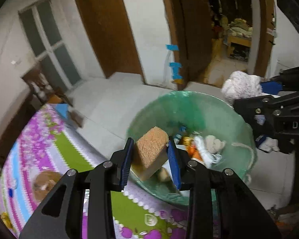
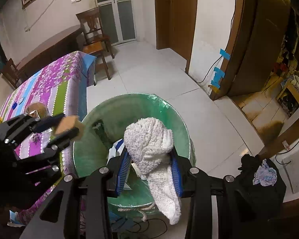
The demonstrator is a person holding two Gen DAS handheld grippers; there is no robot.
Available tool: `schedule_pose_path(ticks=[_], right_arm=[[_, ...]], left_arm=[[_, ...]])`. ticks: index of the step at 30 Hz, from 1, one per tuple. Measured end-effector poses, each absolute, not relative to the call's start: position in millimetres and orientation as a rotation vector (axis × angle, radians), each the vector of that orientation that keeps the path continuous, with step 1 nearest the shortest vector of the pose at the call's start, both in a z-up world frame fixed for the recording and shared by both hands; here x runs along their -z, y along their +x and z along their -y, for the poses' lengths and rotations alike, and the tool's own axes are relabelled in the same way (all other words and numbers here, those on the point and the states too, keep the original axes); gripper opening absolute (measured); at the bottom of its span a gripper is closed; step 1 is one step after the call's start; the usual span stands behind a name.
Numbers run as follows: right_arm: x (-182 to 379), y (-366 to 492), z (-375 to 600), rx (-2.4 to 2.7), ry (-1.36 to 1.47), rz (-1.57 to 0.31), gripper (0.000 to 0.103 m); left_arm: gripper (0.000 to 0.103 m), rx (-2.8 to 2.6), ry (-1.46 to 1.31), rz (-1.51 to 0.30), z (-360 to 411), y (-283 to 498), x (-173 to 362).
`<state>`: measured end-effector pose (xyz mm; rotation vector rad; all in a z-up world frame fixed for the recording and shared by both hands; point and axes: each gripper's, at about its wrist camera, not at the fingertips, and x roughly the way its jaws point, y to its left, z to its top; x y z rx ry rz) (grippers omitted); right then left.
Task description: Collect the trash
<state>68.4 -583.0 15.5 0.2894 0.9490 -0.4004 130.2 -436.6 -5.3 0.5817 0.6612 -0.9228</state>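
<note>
While its blue pads press on both sides of a tan sponge block [image 1: 151, 153], the left gripper [image 1: 150, 159] hangs over the near rim of a bin lined with a green bag [image 1: 191, 103], so the sponge sits tilted between the fingers and above the bin's mouth. Just beyond and below that claw, inside the bin, lie crumpled white wrappers [image 1: 208, 149] and an orange scrap [image 1: 195, 153] among other blurred litter. To its near left spreads a floral tablecloth [image 1: 49, 139] in purple, green and blue stripes, its edge touching the bin. The right gripper [image 2: 149, 167] is clamped on a white terry cloth [image 2: 149, 145], which bunches up above the fingers and droops past the right pad, outside the bin's near edge. Directly beyond this claw opens the same green-lined bin [image 2: 85, 139], with the left gripper and its sponge at the bin's far-left rim. Farther off, past the bin, pale floor tiles [image 2: 149, 67] run to a wooden chair [image 2: 95, 39] and a glazed door [image 2: 115, 10].
</note>
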Motion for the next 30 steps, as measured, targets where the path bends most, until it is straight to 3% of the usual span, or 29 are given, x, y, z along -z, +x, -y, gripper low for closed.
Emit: schedule_pose_path(ticks=[3, 4, 6, 15, 18, 20, 22, 24, 26, 30], right_arm=[[-10, 76, 584, 0.404, 0.295, -0.945, 0.042], [-9, 77, 585, 0.405, 0.293, -0.94, 0.051], [-7, 79, 587, 0.436, 0.288, -0.925, 0.063], [-10, 67, 592, 0.434, 0.328, -0.873, 0.064], [-11, 55, 588, 0.451, 0.33, -0.841, 0.064], [-15, 42, 580, 0.475, 0.307, -0.793, 0.071], [-20, 24, 569, 0.503, 0.303, -0.727, 0.089], [-28, -1, 554, 0.549, 0.297, -0.631, 0.098], [-36, -26, 536, 0.599, 0.269, -0.544, 0.098], [-42, -59, 495, 0.744, 0.149, -0.465, 0.098]], left_arm=[[0.037, 0.969, 0.537, -0.709, 437, 140, 11], [0.049, 0.981, 0.529, -0.721, 436, 143, 13], [0.059, 0.95, 0.522, -0.695, 435, 147, 15], [0.059, 0.933, 0.548, -0.63, 422, 135, 12], [0.066, 0.898, 0.562, -0.567, 415, 126, 11], [0.072, 0.884, 0.553, -0.516, 406, 117, 6], [0.086, 0.882, 0.53, -0.463, 394, 108, -1], [0.092, 0.875, 0.498, -0.395, 376, 97, -9], [0.097, 0.878, 0.47, -0.355, 361, 88, -16], [0.097, 0.881, 0.393, -0.31, 330, 72, -30]])
